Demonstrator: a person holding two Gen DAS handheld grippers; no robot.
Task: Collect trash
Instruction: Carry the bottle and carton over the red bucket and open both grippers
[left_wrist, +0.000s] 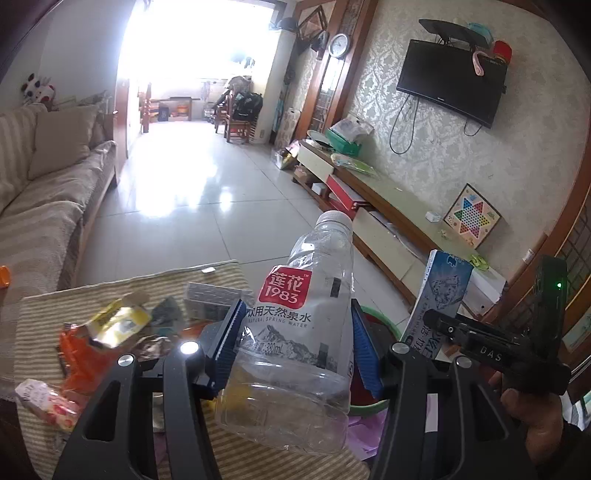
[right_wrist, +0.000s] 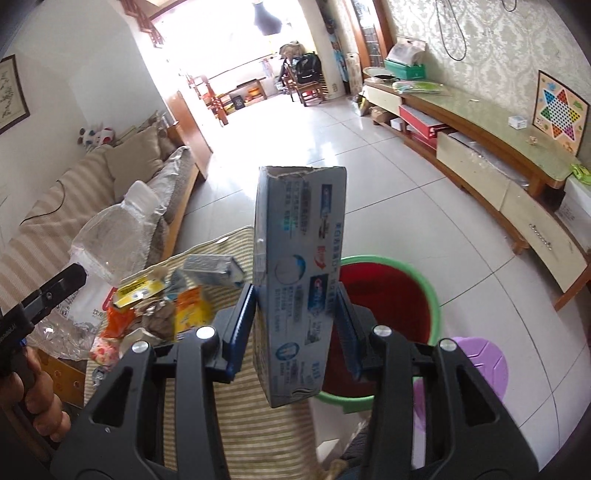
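Left tongs (left_wrist: 295, 350) pinch clear bottle (left_wrist: 295, 332) (empty, red label, uncrushed).

Clear glossy plastic, printed cardboard
Crinkled transparent bottle (left_wrist: 295, 332); matt, torn-edged carton (right_wrist: 301, 280); ribbed striped cloth (left_wrist: 122, 291); glossy floor tiles (left_wrist: 192, 192).

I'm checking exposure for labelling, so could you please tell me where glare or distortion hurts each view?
Left wrist view: the far doorway is blown out white, with glare on the floor tiles; the bottle label stays readable. Right wrist view: the same backlight whites out the doorway; the box print is soft. Both bend straight lines near the edges.
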